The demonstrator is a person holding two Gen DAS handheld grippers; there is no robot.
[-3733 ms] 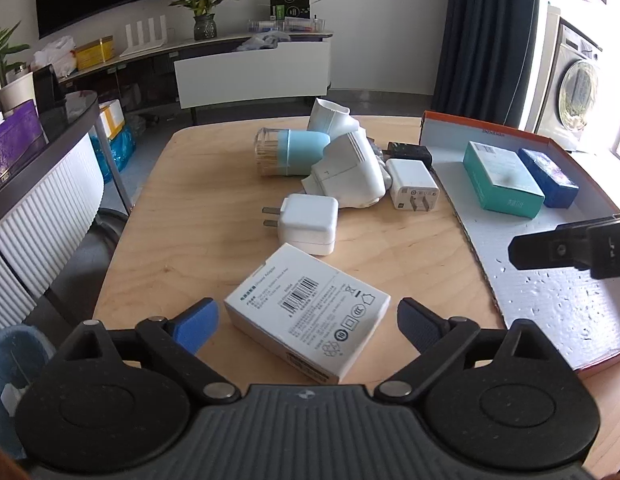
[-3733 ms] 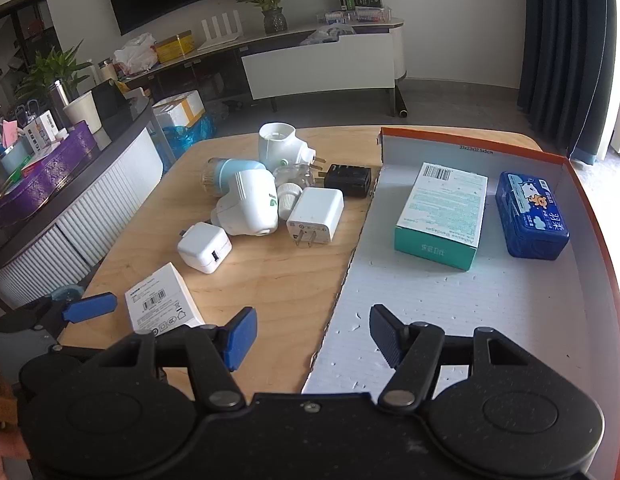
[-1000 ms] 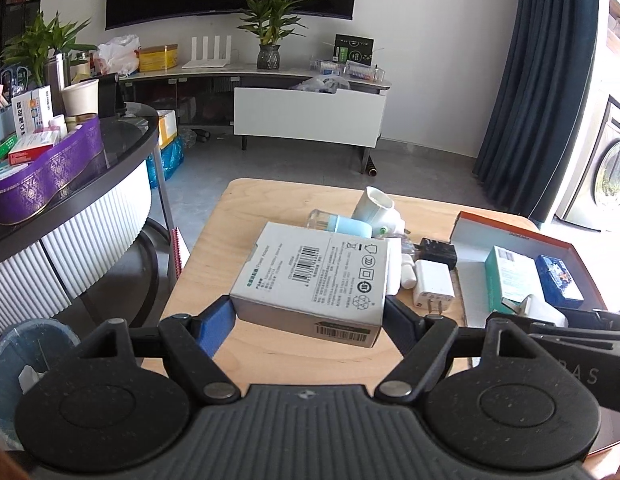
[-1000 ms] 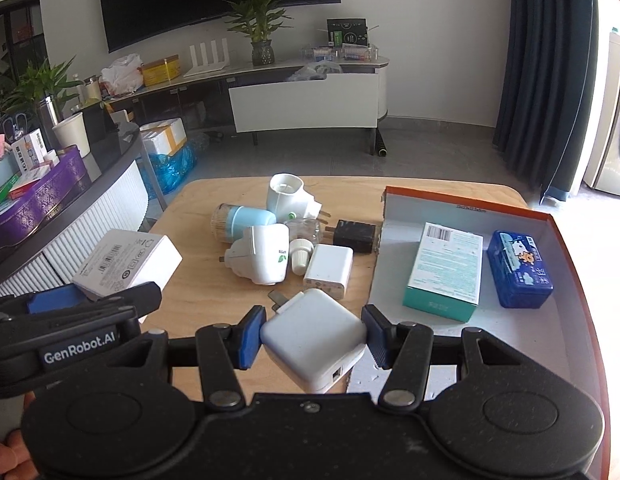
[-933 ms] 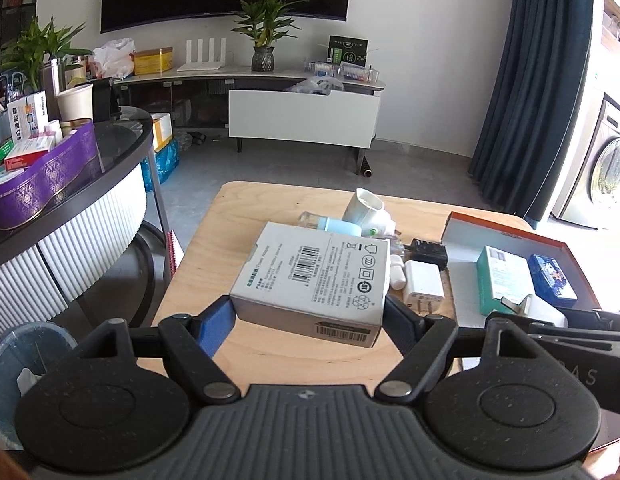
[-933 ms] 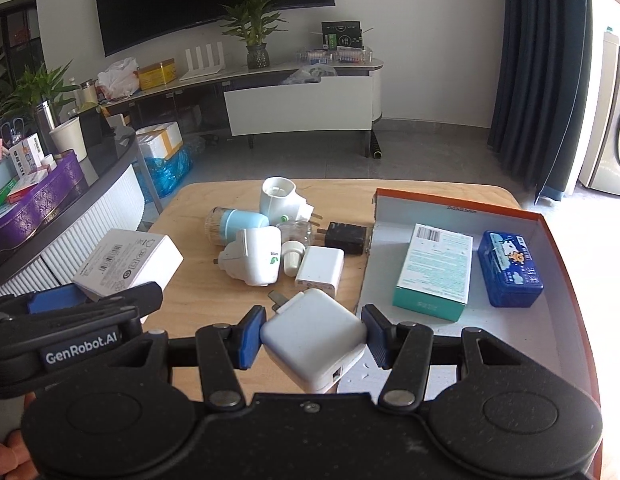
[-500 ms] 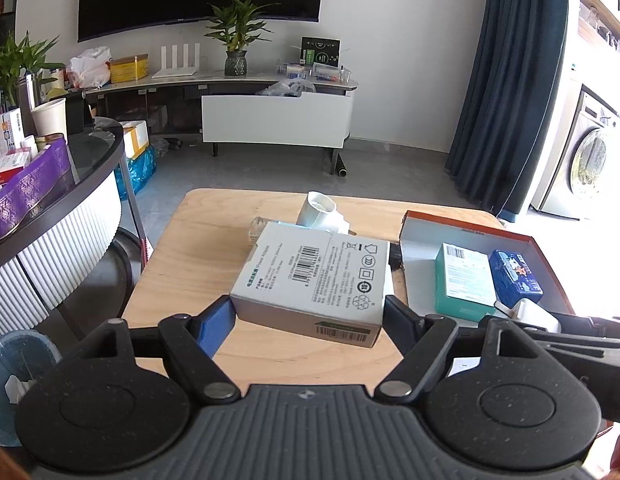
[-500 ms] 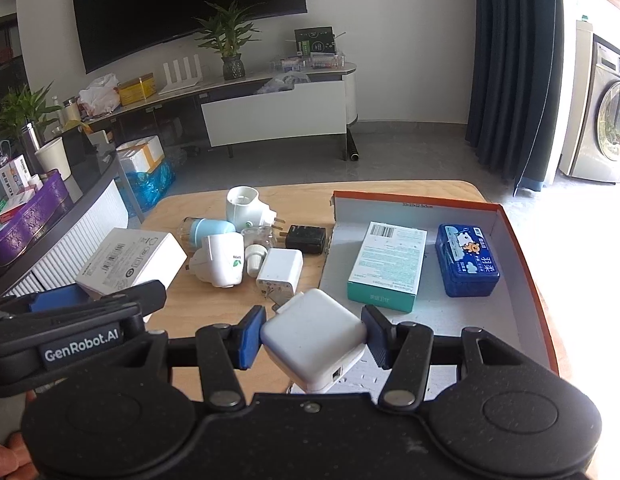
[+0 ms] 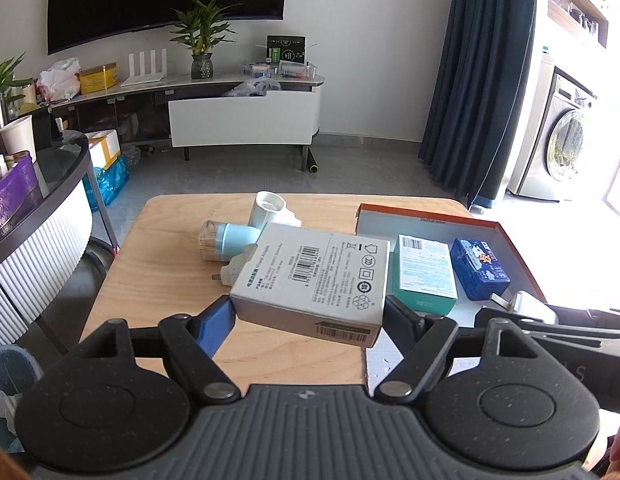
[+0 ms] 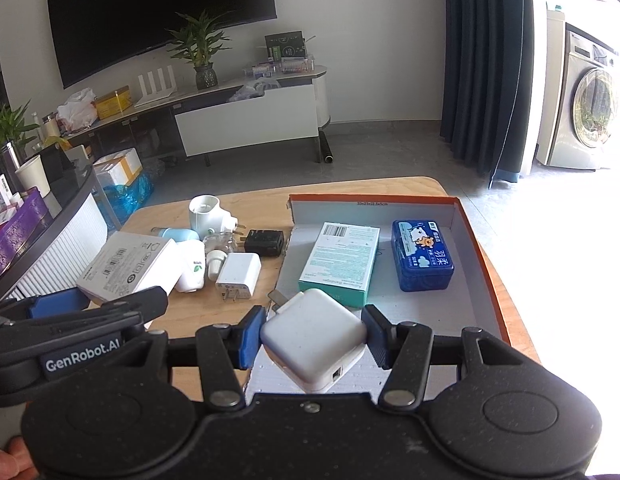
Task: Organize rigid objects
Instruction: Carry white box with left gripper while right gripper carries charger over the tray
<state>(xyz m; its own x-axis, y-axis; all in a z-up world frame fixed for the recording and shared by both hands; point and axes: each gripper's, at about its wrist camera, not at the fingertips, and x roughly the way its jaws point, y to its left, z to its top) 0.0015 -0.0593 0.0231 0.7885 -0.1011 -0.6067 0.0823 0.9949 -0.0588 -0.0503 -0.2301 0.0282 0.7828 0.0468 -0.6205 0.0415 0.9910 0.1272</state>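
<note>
While both grippers hang above the round-cornered wooden table, each has its jaws clamped on something. The left gripper pinches a flat white cardboard box by its short ends between blue pads; the box is printed with a barcode and recycling marks and is held clear of the tabletop. The right gripper squeezes a smooth, glossy white charger with rounded corners, its metal prongs pointing away, over the near edge of the tray. That tray is a shallow cardboard lid, orange outside and white inside. Lying flat in it are a teal-edged carton and, just beside it, a dark blue tin with cartoon print. Left of the tray sits a huddle of hard plastic pieces: a white plug adapter, a small black cube, a round-mouthed white plug-in and a pale blue cylinder.
</note>
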